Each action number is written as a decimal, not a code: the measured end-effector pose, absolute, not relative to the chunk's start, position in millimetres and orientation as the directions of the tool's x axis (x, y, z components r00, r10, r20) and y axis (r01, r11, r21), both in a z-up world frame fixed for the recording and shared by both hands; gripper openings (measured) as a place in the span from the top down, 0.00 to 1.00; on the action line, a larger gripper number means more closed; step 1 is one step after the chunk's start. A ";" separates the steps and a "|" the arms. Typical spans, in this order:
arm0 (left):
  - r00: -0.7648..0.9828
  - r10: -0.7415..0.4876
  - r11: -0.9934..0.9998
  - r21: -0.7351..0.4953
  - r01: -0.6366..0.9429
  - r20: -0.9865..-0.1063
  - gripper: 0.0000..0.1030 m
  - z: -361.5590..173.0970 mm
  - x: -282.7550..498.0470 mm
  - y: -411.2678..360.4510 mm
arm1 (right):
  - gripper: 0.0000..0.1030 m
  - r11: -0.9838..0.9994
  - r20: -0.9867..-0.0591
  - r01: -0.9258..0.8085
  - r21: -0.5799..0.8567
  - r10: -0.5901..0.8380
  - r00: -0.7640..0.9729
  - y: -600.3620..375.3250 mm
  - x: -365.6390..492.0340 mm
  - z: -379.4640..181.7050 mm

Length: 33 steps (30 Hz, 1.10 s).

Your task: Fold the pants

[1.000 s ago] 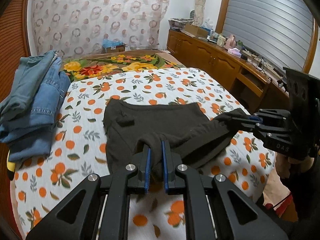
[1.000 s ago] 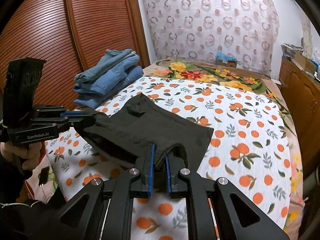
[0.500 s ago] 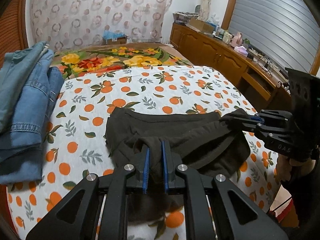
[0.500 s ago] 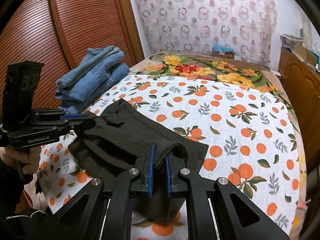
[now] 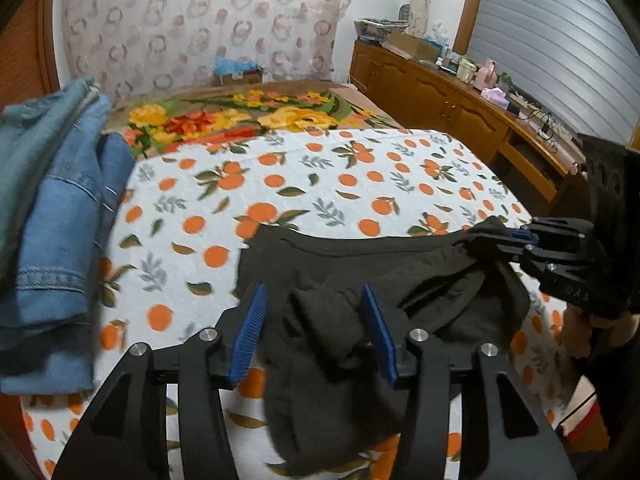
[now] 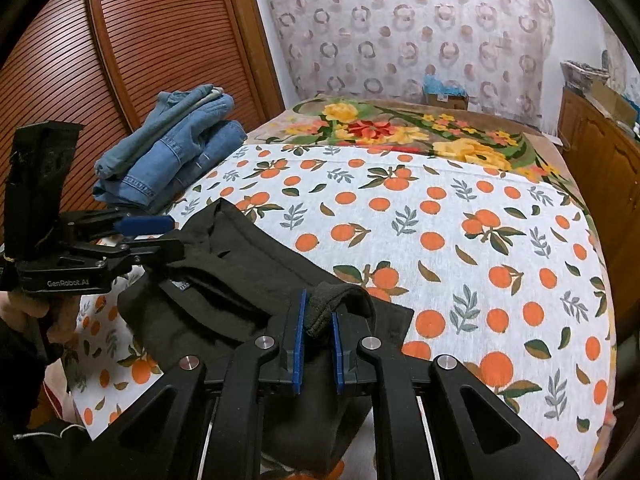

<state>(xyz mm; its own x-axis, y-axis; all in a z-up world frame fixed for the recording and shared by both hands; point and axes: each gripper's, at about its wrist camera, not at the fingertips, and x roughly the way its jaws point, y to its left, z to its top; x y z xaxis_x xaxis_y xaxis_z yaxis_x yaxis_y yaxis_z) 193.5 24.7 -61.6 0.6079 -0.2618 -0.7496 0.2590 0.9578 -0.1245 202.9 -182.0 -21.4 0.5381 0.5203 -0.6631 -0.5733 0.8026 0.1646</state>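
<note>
The left gripper point(image 5: 316, 328) had just been opening, the dark pants point(image 5: 360, 264) lying loose between its parted jaws. The right gripper point(image 6: 318, 344) clenched a fold of the pants, which lay on the orange-print bedspread point(image 6: 460, 240) beside folded jeans point(image 6: 176, 152).

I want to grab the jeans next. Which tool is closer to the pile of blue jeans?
Left. The left tool sits just beside the blue jeans; the right tool is on the dark pants' far side.
</note>
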 end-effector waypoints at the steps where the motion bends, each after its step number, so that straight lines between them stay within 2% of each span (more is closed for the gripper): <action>1: 0.609 -0.261 0.958 -0.124 0.258 -0.749 0.50 -61.4 193.3 26.1 | 0.88 0.804 -0.664 -0.573 0.160 0.517 0.540 -180.8 203.5 -21.5; 3: 0.614 -0.260 0.959 -0.127 0.253 -0.745 0.49 -60.0 191.7 31.3 | 0.86 0.809 -0.667 -0.567 0.152 0.508 0.545 -179.2 205.5 -21.8; 7: 0.625 -0.269 0.958 -0.138 0.250 -0.733 0.48 -55.1 183.6 40.7 | 0.75 0.822 -0.666 -0.547 0.160 0.499 0.555 -182.2 208.5 -19.8; 12: 0.628 -0.274 0.957 -0.140 0.254 -0.729 0.48 -53.3 173.1 44.4 | 0.70 0.823 -0.653 -0.546 0.159 0.502 0.567 -188.3 204.5 -12.9; 14: 0.627 -0.272 0.957 -0.137 0.256 -0.730 0.48 -53.6 168.3 46.4 | 0.63 0.832 -0.646 -0.537 0.142 0.489 0.587 -193.2 199.4 -9.2; 17: 0.625 -0.266 0.959 -0.132 0.252 -0.734 0.48 -56.0 163.4 50.2 | 0.57 0.836 -0.637 -0.528 0.149 0.490 0.596 -202.8 192.6 -4.7; 33: 0.571 -0.258 0.952 -0.104 0.289 -0.780 0.48 -78.3 188.5 29.7 | 0.56 0.802 -0.745 -0.598 0.013 0.407 0.529 -183.5 195.5 -27.1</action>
<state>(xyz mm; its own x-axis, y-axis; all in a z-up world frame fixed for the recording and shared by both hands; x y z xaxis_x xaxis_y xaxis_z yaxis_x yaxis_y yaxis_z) 188.5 29.7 -78.3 0.5705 -0.2582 -0.7796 0.2887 0.9518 -0.1040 195.5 -183.5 -27.1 0.5292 0.4066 -0.7447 -0.5977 0.8016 0.0130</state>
